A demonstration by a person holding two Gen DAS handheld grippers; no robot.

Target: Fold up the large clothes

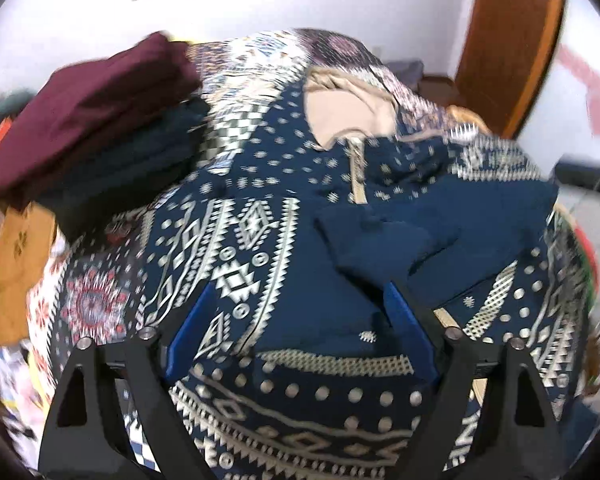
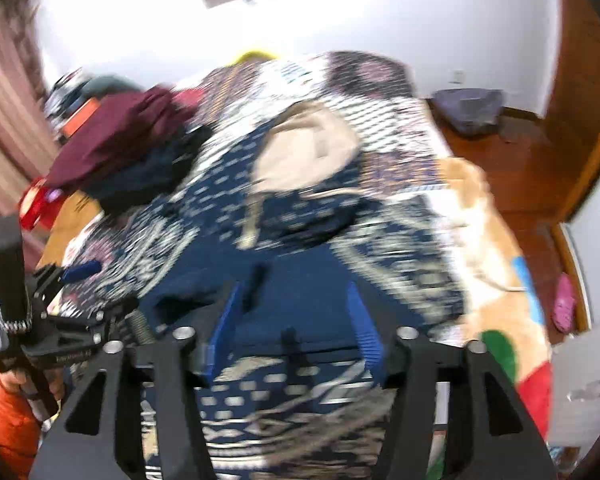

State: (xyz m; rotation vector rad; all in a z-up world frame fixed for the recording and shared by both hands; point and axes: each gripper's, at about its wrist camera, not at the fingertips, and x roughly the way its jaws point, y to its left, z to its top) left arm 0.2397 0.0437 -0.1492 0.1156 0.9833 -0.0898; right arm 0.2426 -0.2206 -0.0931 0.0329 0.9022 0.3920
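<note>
We see a big blue patterned garment [image 1: 260, 240] spread across the middle of the bed [image 2: 480, 216] — both our grippers, left gripper [image 1: 300, 312] and right gripper [image 2: 292, 312], hang over it, fingers spread wide, holding nothing.

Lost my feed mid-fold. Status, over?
Left gripper open, right gripper open, both over the navy patterned garment. Garment spread on bed, sleeve folded across. Maroon folded stack sits clear, far left.

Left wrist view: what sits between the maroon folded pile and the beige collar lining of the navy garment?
In the left wrist view, only patterned fabric: the bedspread between the maroon pile and the beige lining.
</note>
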